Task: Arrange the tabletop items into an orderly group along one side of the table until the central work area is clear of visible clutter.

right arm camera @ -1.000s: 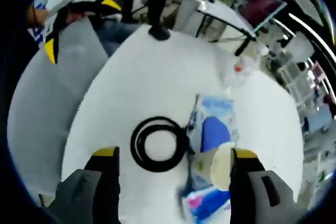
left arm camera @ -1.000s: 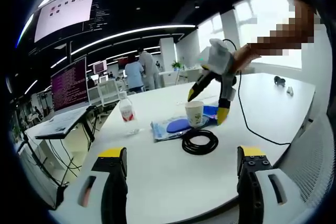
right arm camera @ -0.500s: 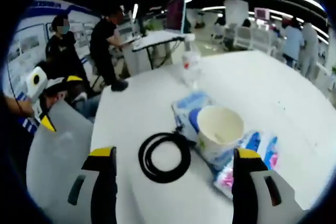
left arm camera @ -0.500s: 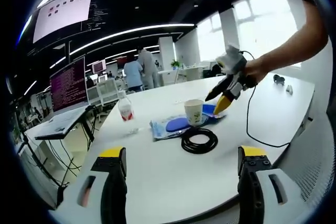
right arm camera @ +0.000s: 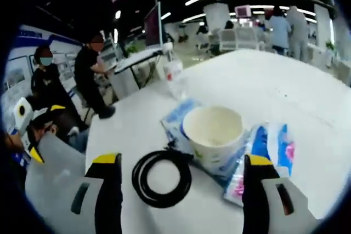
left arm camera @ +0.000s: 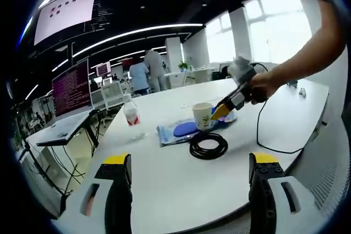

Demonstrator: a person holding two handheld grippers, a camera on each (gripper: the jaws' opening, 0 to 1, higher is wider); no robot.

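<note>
A white paper cup (right arm camera: 214, 130) stands upright on the white table (right arm camera: 307, 91), partly on a blue pouch (right arm camera: 176, 118). A black coiled cable (right arm camera: 162, 176) lies to its left, and a blue and pink packet (right arm camera: 269, 147) to its right. My right gripper (right arm camera: 182, 160) is open, low over the table, with the cup just ahead between its jaws. From the left gripper view that gripper (left arm camera: 226, 108) sits beside the cup (left arm camera: 203, 116), behind the cable (left arm camera: 208, 146). My left gripper (left arm camera: 190, 160) is open over the near table edge with nothing in it.
A clear water bottle (left arm camera: 131, 114) with a red label stands left of the pouch (left arm camera: 178, 132). A laptop (left arm camera: 63, 127) rests on a side stand beyond the table's left edge. A thin black wire (left arm camera: 263, 135) trails across the table. People (right arm camera: 90, 78) sit nearby.
My right gripper has come down and in toward the cup, which now looks closer and sits between its jaws. The left gripper has stayed still.
</note>
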